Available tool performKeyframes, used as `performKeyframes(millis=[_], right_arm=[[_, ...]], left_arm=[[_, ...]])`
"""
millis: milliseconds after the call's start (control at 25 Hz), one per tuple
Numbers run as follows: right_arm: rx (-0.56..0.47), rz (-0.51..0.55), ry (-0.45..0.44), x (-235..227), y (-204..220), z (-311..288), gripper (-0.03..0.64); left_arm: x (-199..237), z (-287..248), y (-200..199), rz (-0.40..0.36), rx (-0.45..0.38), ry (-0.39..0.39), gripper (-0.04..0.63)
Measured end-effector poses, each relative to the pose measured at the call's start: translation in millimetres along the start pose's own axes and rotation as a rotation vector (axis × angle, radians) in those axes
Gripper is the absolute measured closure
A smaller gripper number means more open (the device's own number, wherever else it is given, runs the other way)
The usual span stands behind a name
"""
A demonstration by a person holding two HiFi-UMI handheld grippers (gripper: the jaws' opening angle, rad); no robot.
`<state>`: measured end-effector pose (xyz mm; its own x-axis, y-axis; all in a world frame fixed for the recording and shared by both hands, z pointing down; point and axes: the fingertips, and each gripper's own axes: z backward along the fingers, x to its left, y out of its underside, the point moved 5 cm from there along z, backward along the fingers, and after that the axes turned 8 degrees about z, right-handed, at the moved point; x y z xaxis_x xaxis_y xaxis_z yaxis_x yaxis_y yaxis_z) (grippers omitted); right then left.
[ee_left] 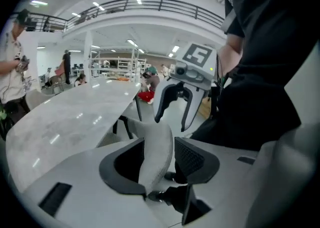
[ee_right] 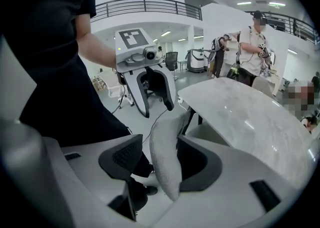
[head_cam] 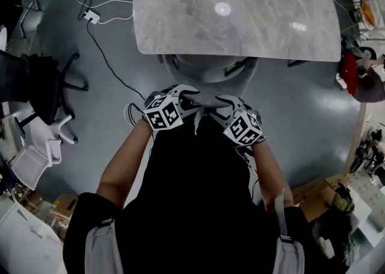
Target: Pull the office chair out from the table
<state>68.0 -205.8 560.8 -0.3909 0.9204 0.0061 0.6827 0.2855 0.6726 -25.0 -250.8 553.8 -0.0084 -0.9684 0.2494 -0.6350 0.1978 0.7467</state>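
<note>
The office chair sits tucked at the marble table [head_cam: 240, 14], its light seat [head_cam: 207, 67] partly under the near edge. Its grey fabric backrest top [head_cam: 207, 100] lies just in front of me. My left gripper [head_cam: 191, 95] and right gripper [head_cam: 224, 101] both straddle that top edge from either side, tips pointing toward each other. In the left gripper view the backrest [ee_left: 156, 164] stands between the open jaws of the left gripper [ee_left: 157, 144], with a gap at the right pad. In the right gripper view the backrest [ee_right: 165, 167] stands inside the open right gripper [ee_right: 161, 144], not pinched.
A dark chair and white chairs [head_cam: 48, 86] stand at the left. A power strip with cables [head_cam: 91, 15] lies on the floor by the table's left corner. Cardboard boxes [head_cam: 313, 194] and clutter sit at the right. A person [ee_right: 252, 47] stands beyond the table.
</note>
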Motion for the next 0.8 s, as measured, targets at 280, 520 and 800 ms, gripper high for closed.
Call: performKeyframes(millis=[280,520,800], right_arm=[[0.098,0.057,-0.082,1,25,-21,0.406],[0.153,0.160,-0.107,7,33,-41,0.407],[0.177,0.165,-0.096,6,44,-47,0.407]], left_arm=[[-5,-33,26,-0.121,0.191,0.019,0.393],[0,-46,48,-0.202,0.319,-0.038,0.393],[1,-59,46,-0.231,0.363,-0.046,0.393]])
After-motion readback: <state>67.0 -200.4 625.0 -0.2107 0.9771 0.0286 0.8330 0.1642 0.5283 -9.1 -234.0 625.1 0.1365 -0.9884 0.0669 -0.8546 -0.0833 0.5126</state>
